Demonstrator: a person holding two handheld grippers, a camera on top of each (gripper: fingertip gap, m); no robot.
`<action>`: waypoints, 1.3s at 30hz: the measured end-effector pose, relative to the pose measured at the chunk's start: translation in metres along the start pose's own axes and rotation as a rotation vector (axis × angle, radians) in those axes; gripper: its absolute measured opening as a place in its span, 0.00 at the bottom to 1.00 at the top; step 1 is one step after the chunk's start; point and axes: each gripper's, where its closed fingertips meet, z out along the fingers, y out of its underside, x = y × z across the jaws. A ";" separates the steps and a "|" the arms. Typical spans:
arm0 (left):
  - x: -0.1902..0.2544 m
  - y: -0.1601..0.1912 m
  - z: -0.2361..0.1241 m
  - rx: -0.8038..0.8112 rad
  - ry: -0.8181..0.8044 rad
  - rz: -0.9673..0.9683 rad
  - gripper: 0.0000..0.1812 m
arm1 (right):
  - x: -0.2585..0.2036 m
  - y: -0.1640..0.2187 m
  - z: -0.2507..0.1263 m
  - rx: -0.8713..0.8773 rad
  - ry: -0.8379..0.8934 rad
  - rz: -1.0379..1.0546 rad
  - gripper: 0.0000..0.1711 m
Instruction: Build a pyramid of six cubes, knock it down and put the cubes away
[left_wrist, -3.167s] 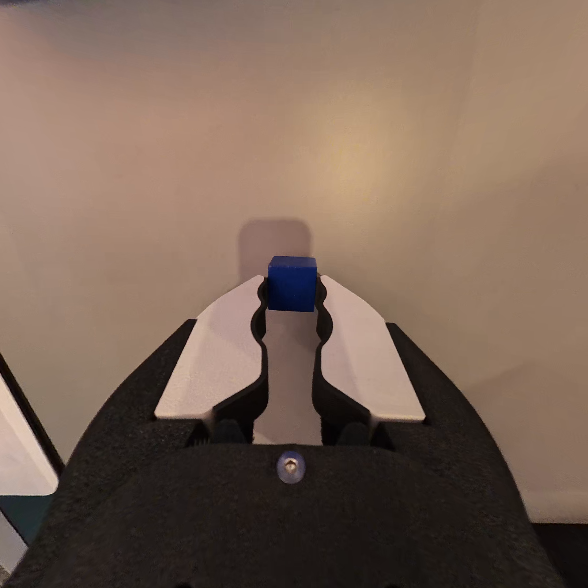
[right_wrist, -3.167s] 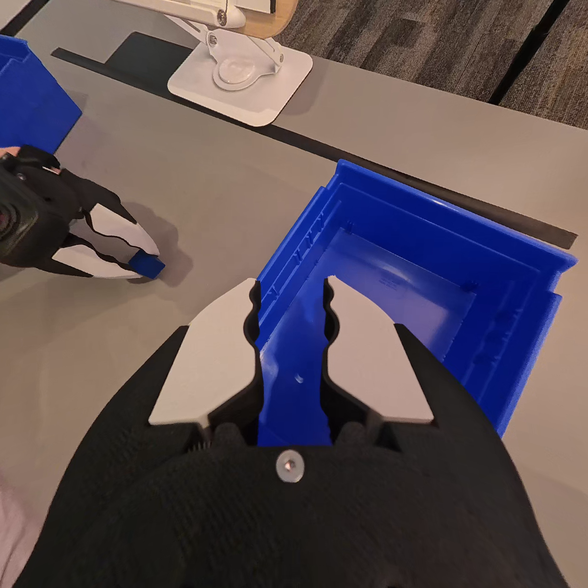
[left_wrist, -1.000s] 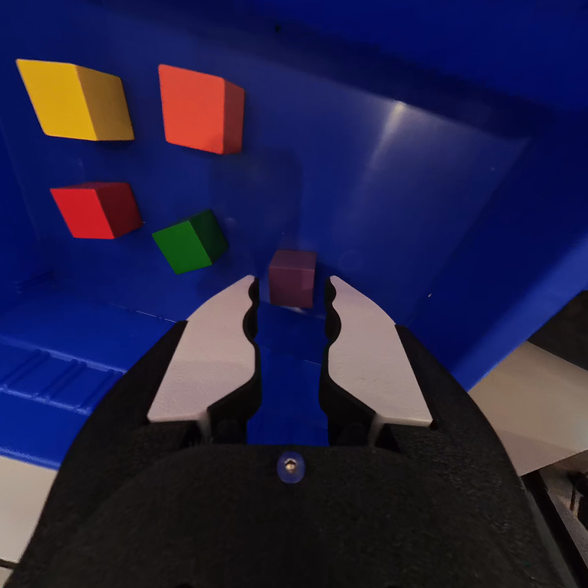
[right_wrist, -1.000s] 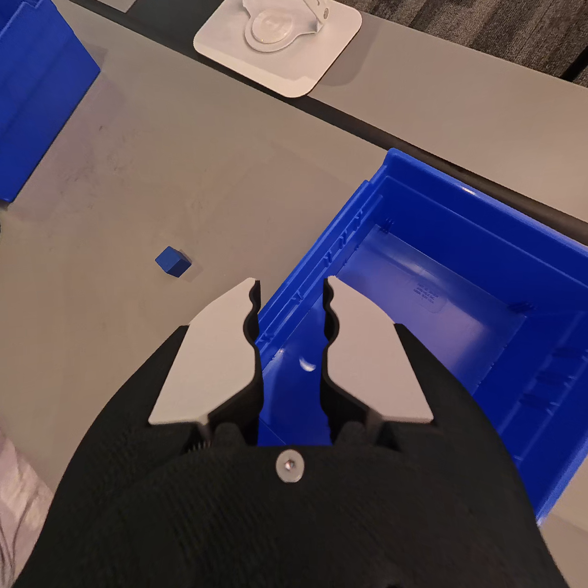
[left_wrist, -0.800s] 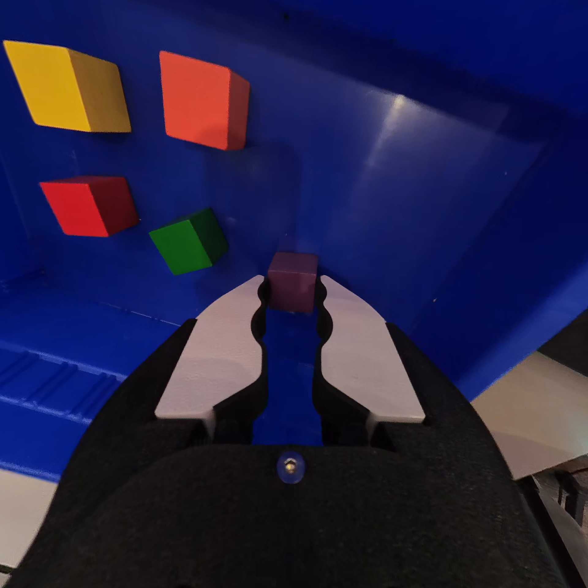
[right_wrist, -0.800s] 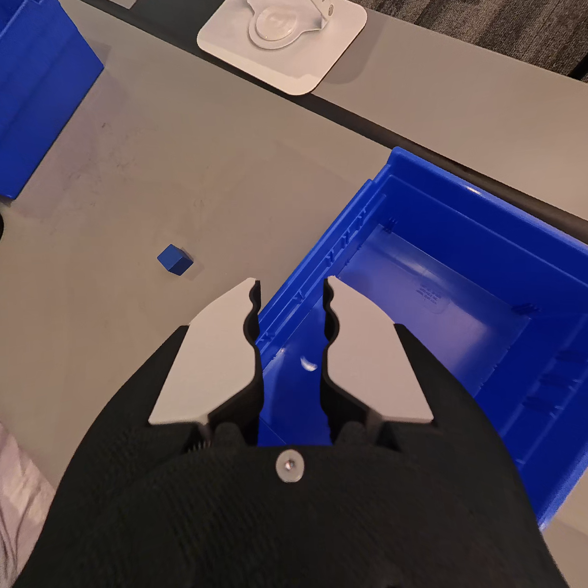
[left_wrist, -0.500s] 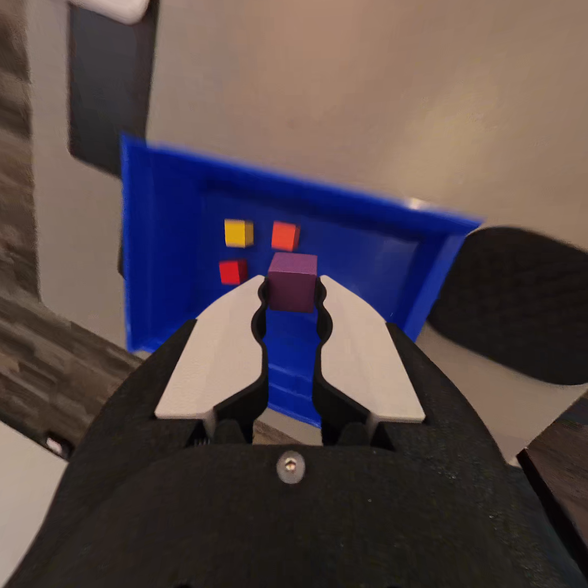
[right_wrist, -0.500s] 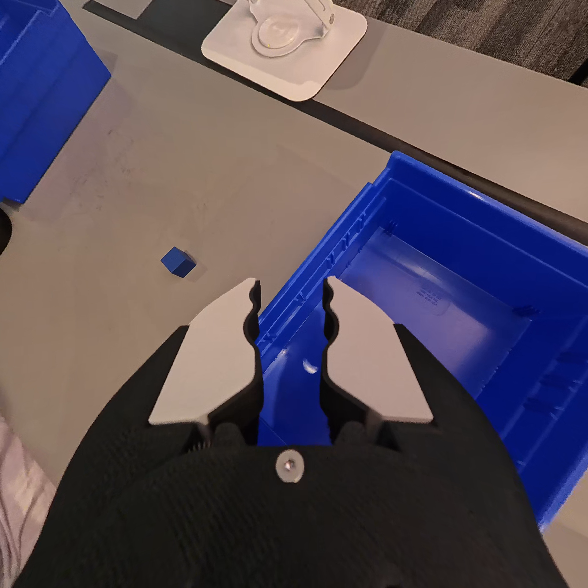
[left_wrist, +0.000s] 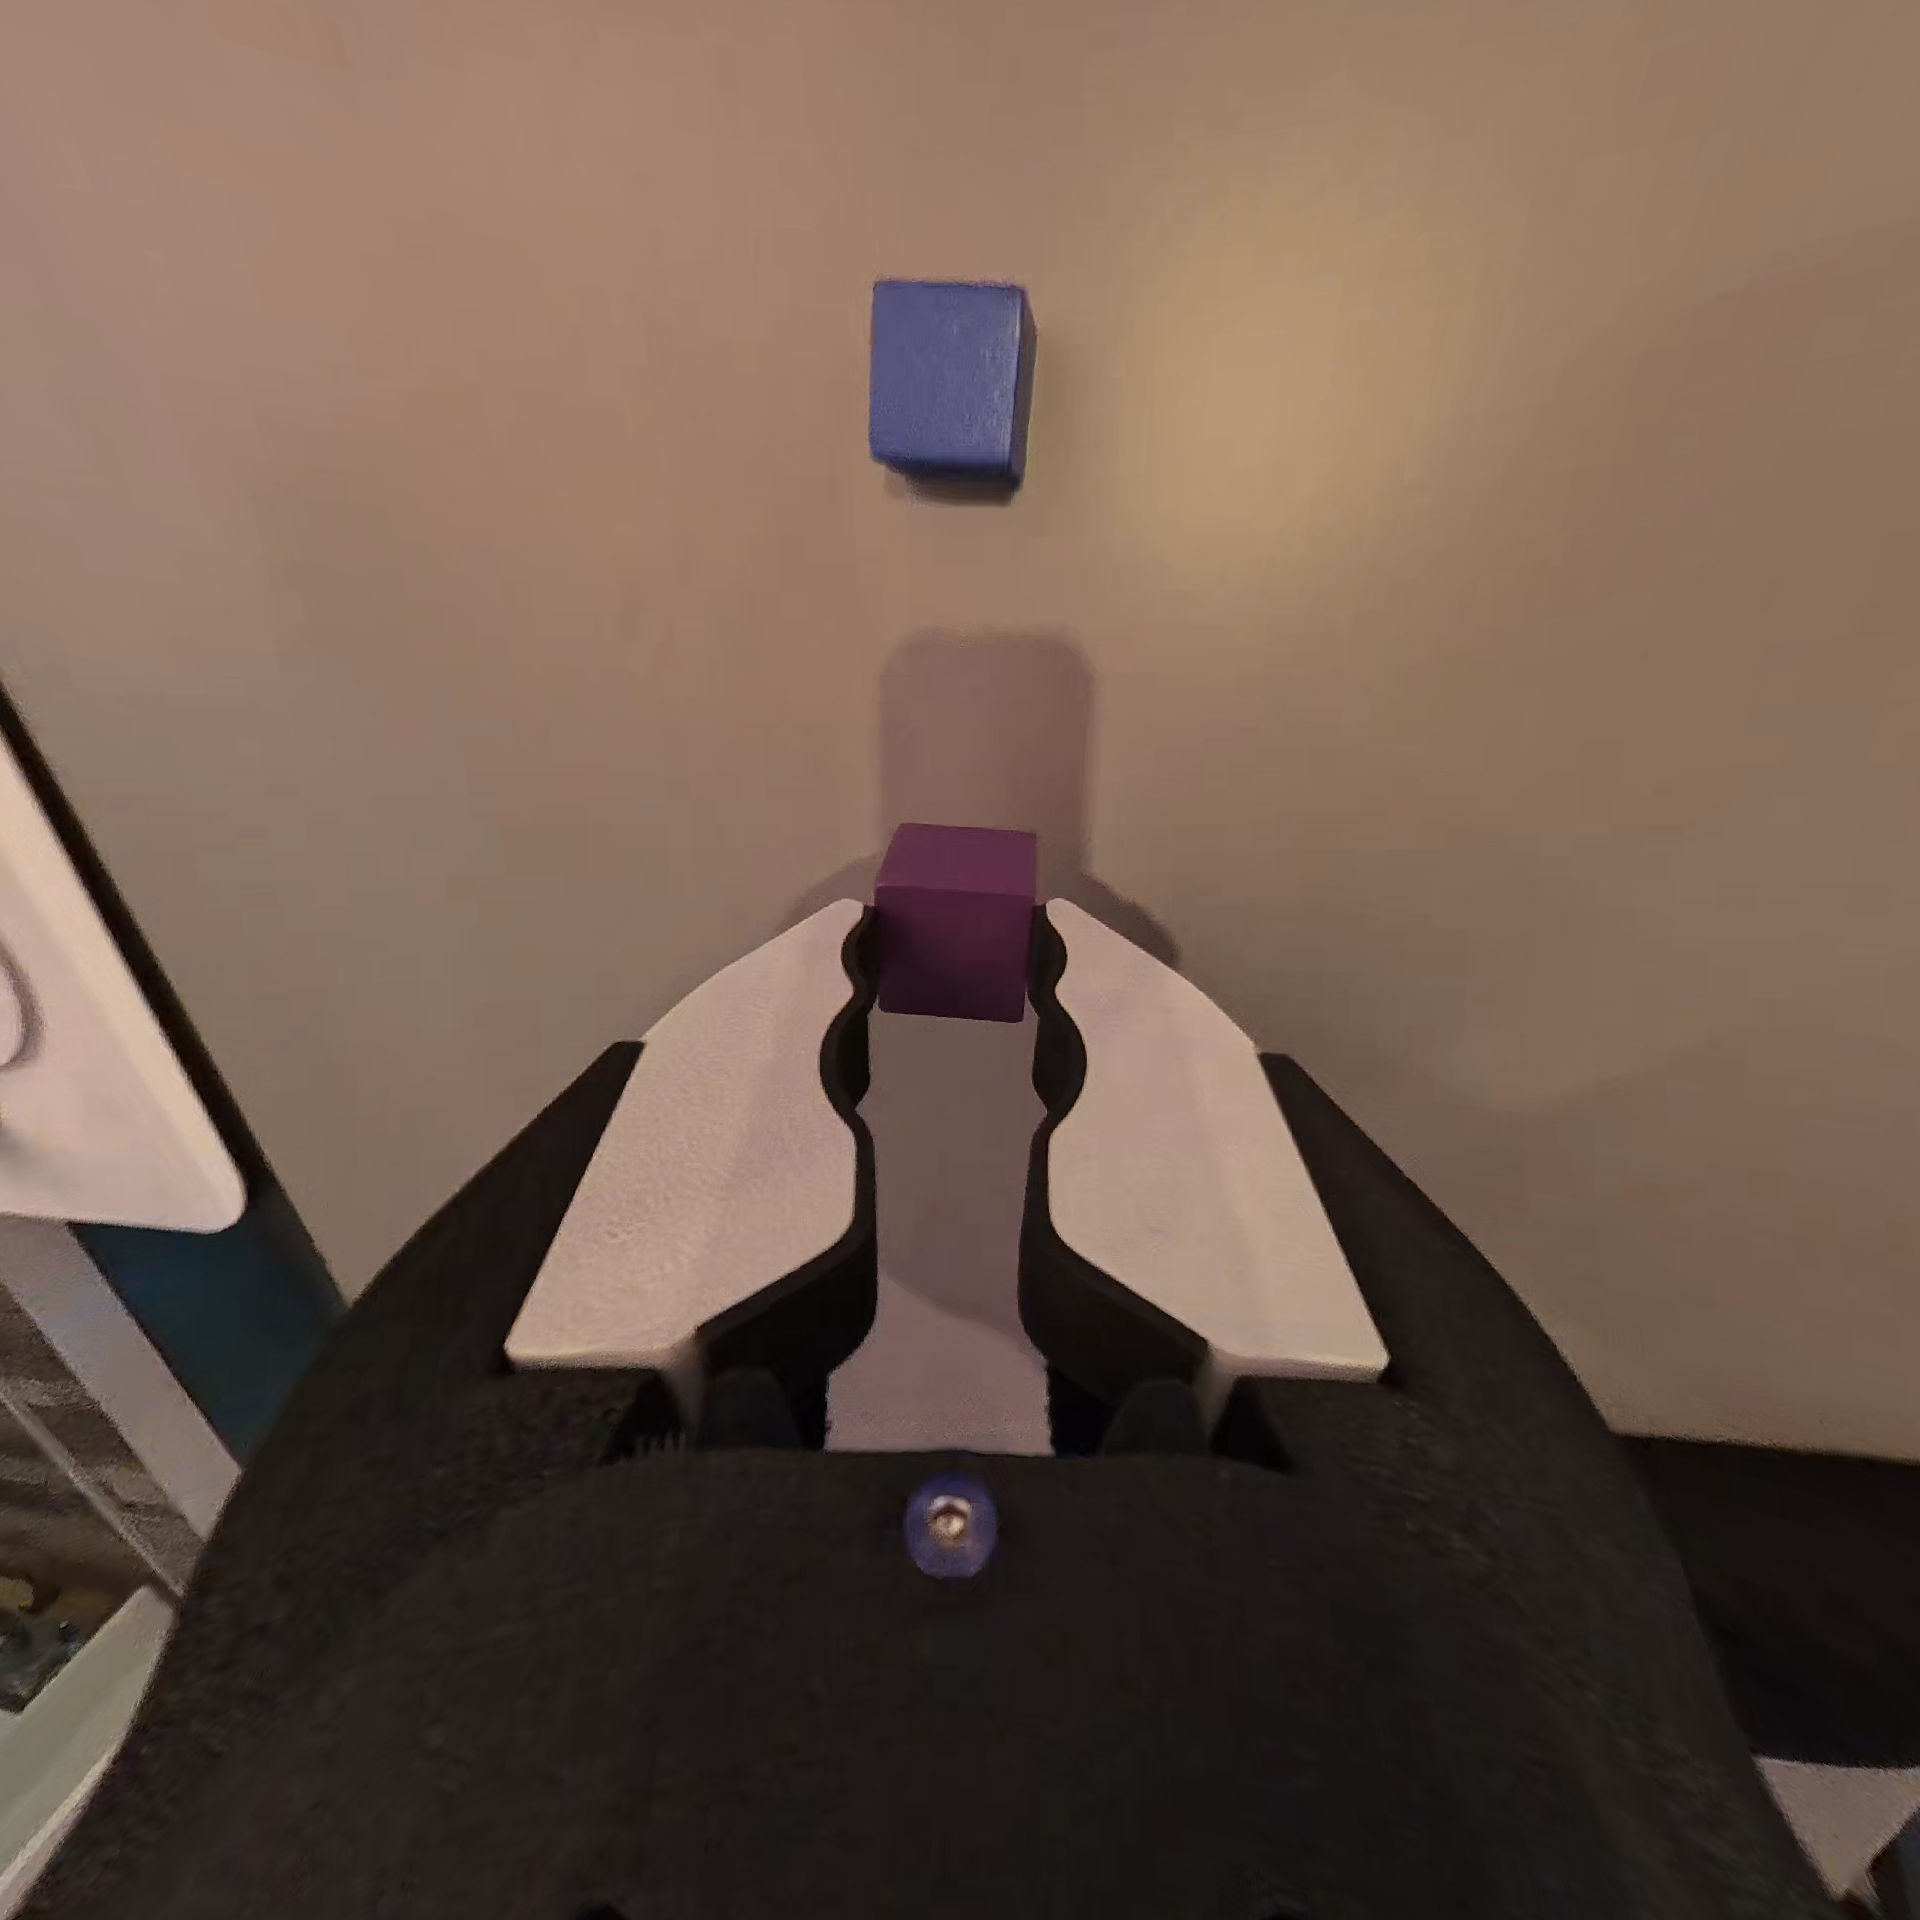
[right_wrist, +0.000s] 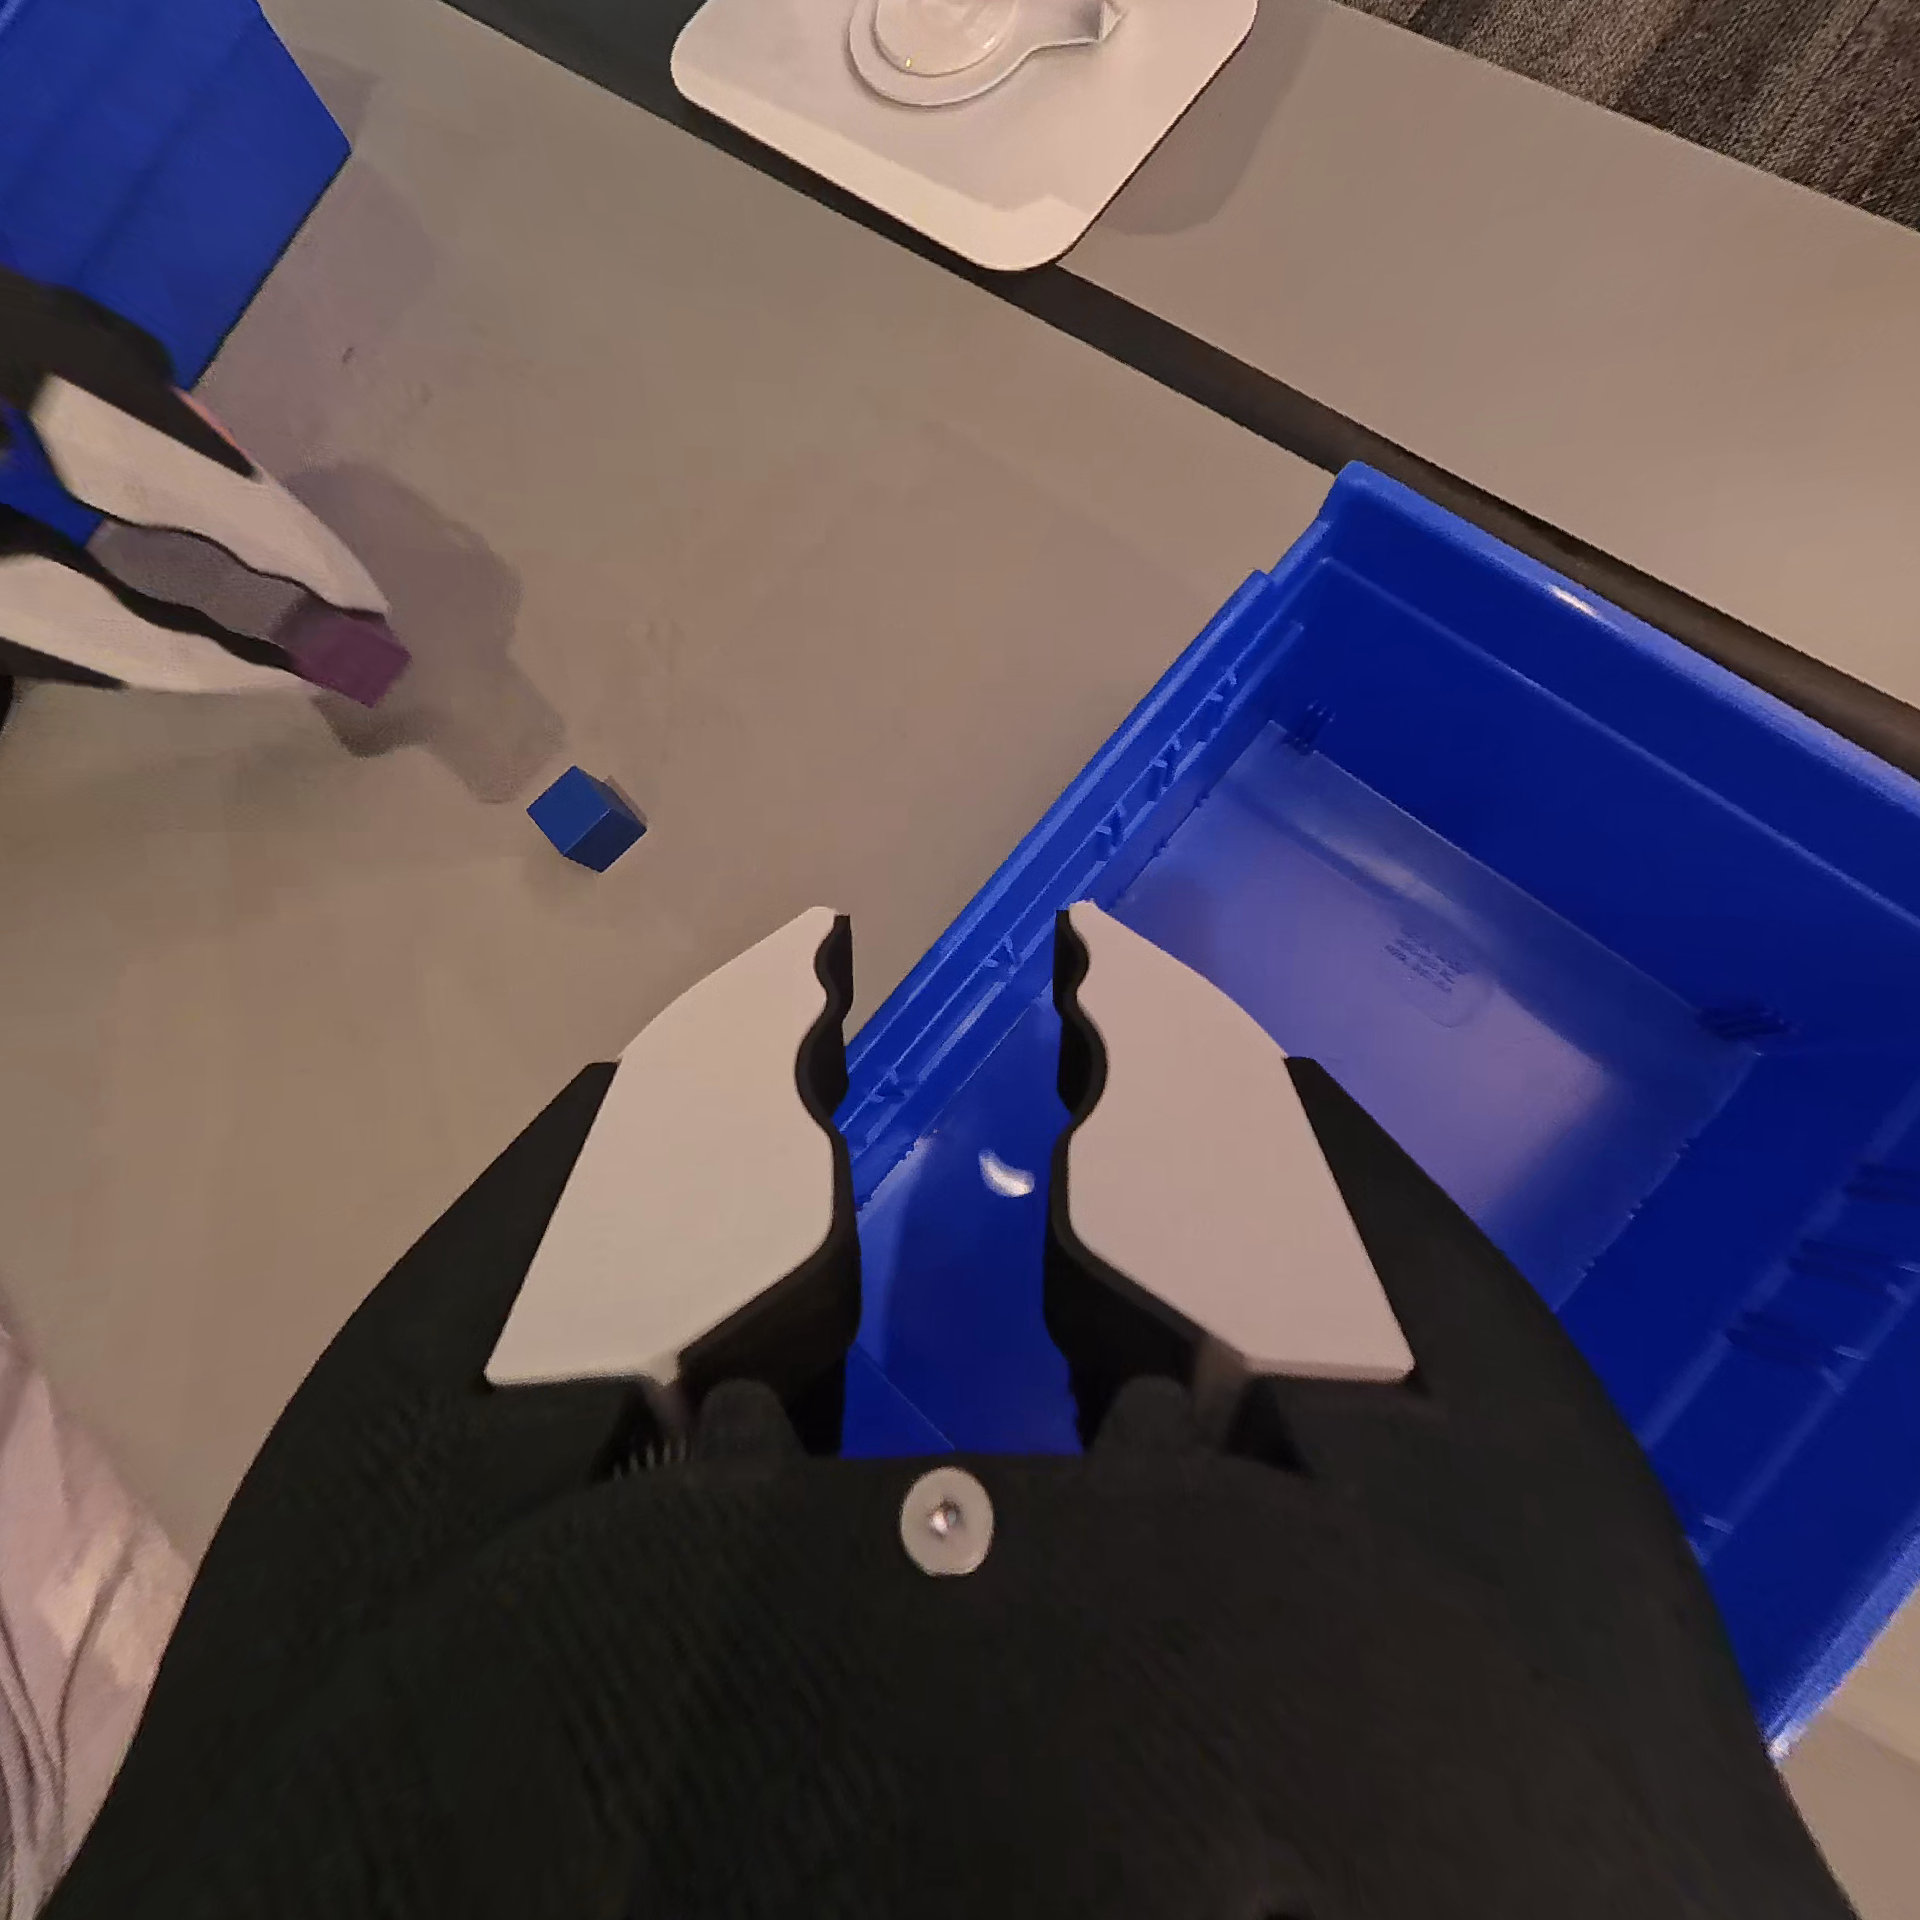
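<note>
My left gripper (left_wrist: 954, 920) is shut on a purple cube (left_wrist: 954, 925) and holds it just above the grey table (left_wrist: 1455, 623). A blue cube (left_wrist: 948, 382) lies on the table a short way ahead of it. In the right wrist view the left gripper (right_wrist: 343, 649) comes in from the left with the purple cube (right_wrist: 348, 657), to the upper left of the blue cube (right_wrist: 587, 817). My right gripper (right_wrist: 951, 935) is open and empty, held over the near left corner of an empty blue bin (right_wrist: 1558, 644).
A second blue bin (right_wrist: 145, 156) stands at the far left. A white stand base (right_wrist: 956, 104) sits at the table's far edge, also at the left in the left wrist view (left_wrist: 94, 1122). A dark strip (right_wrist: 1247, 353) crosses the table behind the bins. The tips of one gripper are about 30 cm away from the tips of the other.
My left gripper closed on the purple cube in the left bin, lifted it out and carried it over the table toward the blue cube. The right gripper has barely moved.
</note>
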 end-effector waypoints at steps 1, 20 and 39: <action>0.000 -0.005 0.009 -0.024 0.008 -0.004 0.15 | -0.001 -0.001 0.000 0.001 -0.002 -0.003 0.22; -0.001 -0.043 0.050 -0.072 0.039 0.018 0.15 | -0.005 -0.006 -0.009 0.043 -0.020 -0.014 0.22; 0.000 -0.052 0.052 -0.055 0.074 -0.021 0.15 | -0.003 -0.003 -0.006 0.023 -0.021 -0.007 0.22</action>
